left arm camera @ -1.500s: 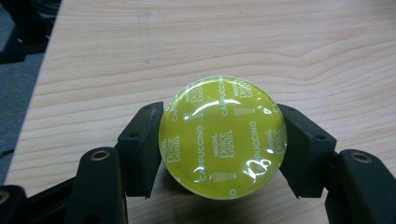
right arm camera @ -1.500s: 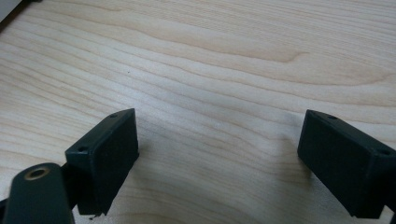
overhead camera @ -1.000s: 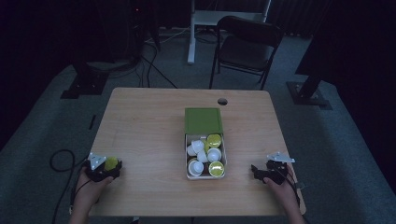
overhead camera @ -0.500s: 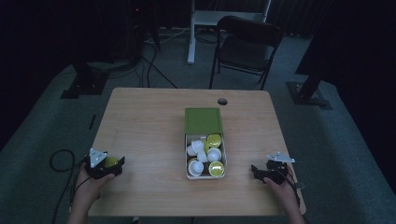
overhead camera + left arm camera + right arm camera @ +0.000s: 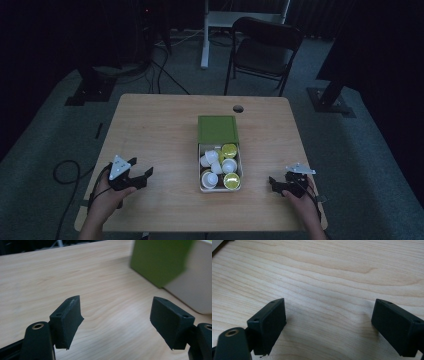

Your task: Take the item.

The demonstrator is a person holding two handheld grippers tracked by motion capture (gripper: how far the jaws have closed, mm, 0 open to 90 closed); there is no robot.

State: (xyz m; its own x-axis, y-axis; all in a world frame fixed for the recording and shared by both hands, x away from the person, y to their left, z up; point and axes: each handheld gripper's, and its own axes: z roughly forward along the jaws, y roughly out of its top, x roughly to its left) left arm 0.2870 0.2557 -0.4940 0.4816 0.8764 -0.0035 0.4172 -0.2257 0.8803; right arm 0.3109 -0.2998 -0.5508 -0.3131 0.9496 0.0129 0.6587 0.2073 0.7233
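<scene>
On the table [image 5: 160,125], near the middle, sits a white tray [image 5: 202,187] packed with small cups [image 5: 225,167], some capped in yellow-green, some white. A green lid [image 5: 217,130] lies flat, touching the tray's far end, which I judge leaves the cups open to reach from above.

The left gripper [image 5: 142,174] hovers above the near left part of the table, pointed toward the tray but well apart from it. Its jaws have just been opening, and its own view shows bare wood between the two black pads [image 5: 68,320]; nothing is held. That posture suggests a hand freeing itself for another reach at the cups.

The right gripper [image 5: 272,184] rests low by the near right edge, its jaws spread wide with wood grain alone between them. I judge it parked, kept out of the left hand's way.

Limits of inspection: the room is dim, so the cups cannot be counted with confidence, nor can I tell which are upright or tipped. In the left gripper view the green lid [image 5: 160,260] is blurred and the tray wall [image 5: 195,287] cut off at the frame edge; the cups inside are hidden. The tray's depth cannot be judged.
</scene>
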